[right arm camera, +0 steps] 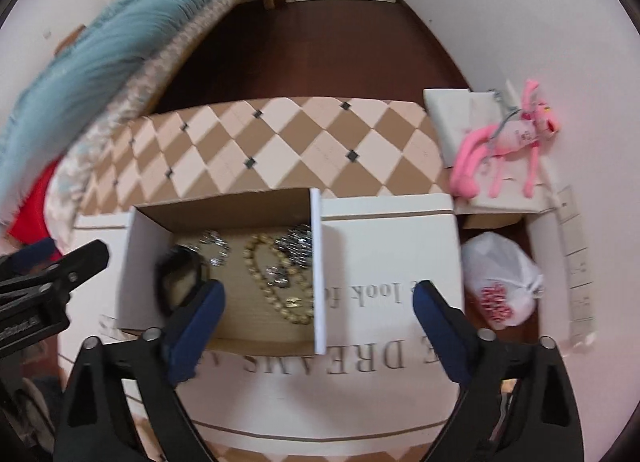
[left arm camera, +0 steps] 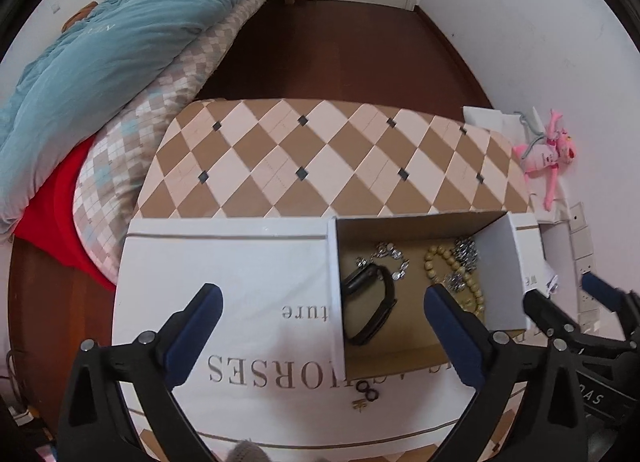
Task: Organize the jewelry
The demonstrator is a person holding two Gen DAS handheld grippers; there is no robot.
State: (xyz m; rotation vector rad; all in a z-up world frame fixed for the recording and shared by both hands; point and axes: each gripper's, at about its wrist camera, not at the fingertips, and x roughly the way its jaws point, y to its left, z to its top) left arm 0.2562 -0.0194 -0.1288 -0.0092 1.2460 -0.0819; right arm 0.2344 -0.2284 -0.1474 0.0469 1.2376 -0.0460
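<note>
Left wrist view: the left tongs (left arm camera: 322, 304) stand wide with nothing between them, pointing steeply down over the white lid (left arm camera: 240, 286) and the left wall of the open box (left arm camera: 416, 230). The jewelry lies ahead and to the right of them, inside the box: a black watch (left arm camera: 370, 304) with its long axis running toward the camera, a silver bracelet (left arm camera: 390, 258) beyond it, a bead string (left arm camera: 452, 274) and a silver chain (left arm camera: 466, 252) at the right. The right prong tip is almost over the beads. Two small rings (left arm camera: 369, 387) lie on the lid, near the tongs. Upside-down print reads "ORSES" and "ture". The right tongs (left arm camera: 558, 294) show at the right edge.

Right wrist view: the right tongs (right arm camera: 320, 298) also gape empty, astride the box's right wall (right arm camera: 318, 262), so the jewelry sits ahead and left; the beads (right arm camera: 276, 290) are nearest. By my judgement, either hand can reach. Print reads "DREAMS" and "look".
</note>
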